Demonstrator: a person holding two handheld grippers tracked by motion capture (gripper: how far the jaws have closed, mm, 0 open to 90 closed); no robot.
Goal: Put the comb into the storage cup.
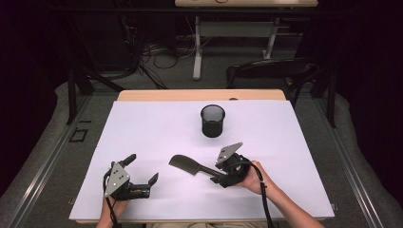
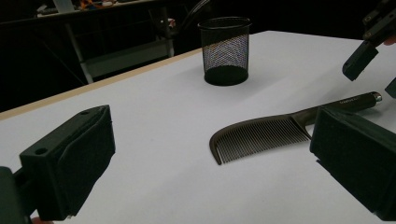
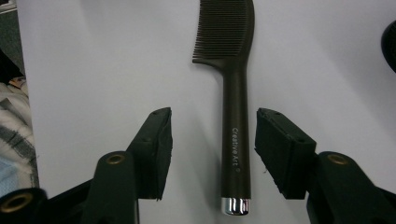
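A dark brown comb (image 1: 187, 166) with a silver end cap lies flat on the white table top (image 1: 157, 128), teeth to the left. My right gripper (image 1: 217, 175) hovers over the comb's handle (image 3: 236, 116) and is open. Its pads (image 3: 159, 140) stand on either side of the handle without touching it. My left gripper (image 1: 141, 169) rests near the front left, open and with nothing in it. In the left gripper view the comb (image 2: 261, 137) lies ahead between the wide jaws of that gripper (image 2: 213, 126), and the right gripper (image 2: 364, 56) hangs above the handle's end.
A black mesh pen cup (image 1: 212, 121) stands upright past the comb, in the middle of the table; it also appears in the left gripper view (image 2: 225, 49). A black chair (image 1: 271, 71) and a desk's legs stand beyond the far edge. Dark floor surrounds the table.
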